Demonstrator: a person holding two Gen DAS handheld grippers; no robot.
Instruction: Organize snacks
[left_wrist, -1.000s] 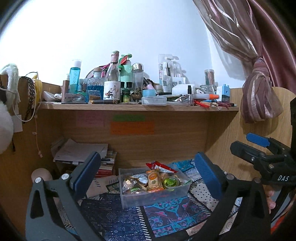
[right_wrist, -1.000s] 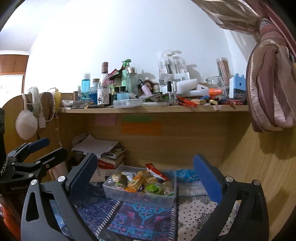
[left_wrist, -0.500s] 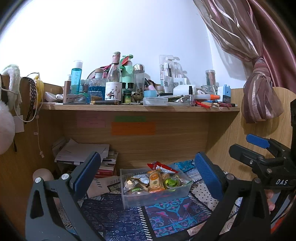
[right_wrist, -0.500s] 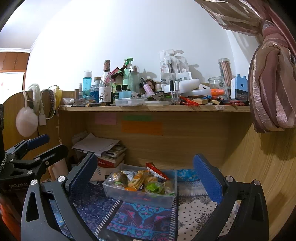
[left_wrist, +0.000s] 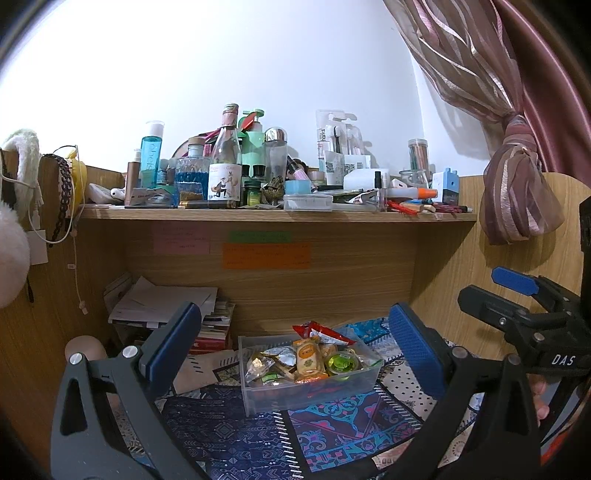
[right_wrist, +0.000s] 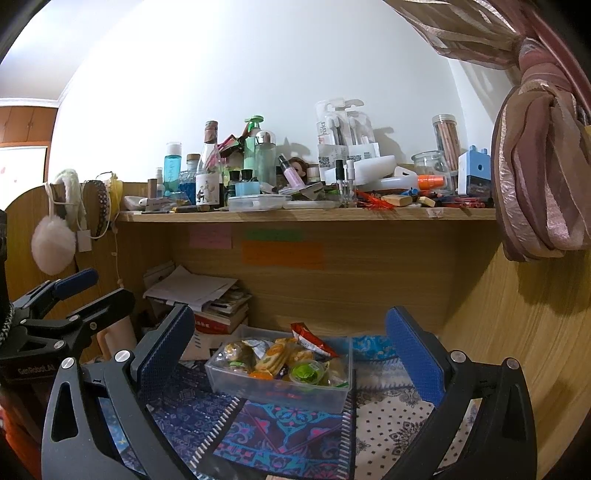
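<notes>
on a patterned cloth under a cluttered wooden shelf, a clear plastic bin packed with wrapped snacks sits near the desk's back wall, beside a stack of books and papers. the left gripper and right gripper both hang above the cloth just short of the bin, blue pads spread wide, gripping nothing.

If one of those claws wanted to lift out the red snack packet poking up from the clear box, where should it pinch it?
Probably the raised end of the red snack packet, approached from above. It sticks up past the rim of the clear plastic box, so it is free of the other snacks, and flat enough for the open right gripper to close across its two faces.
</notes>
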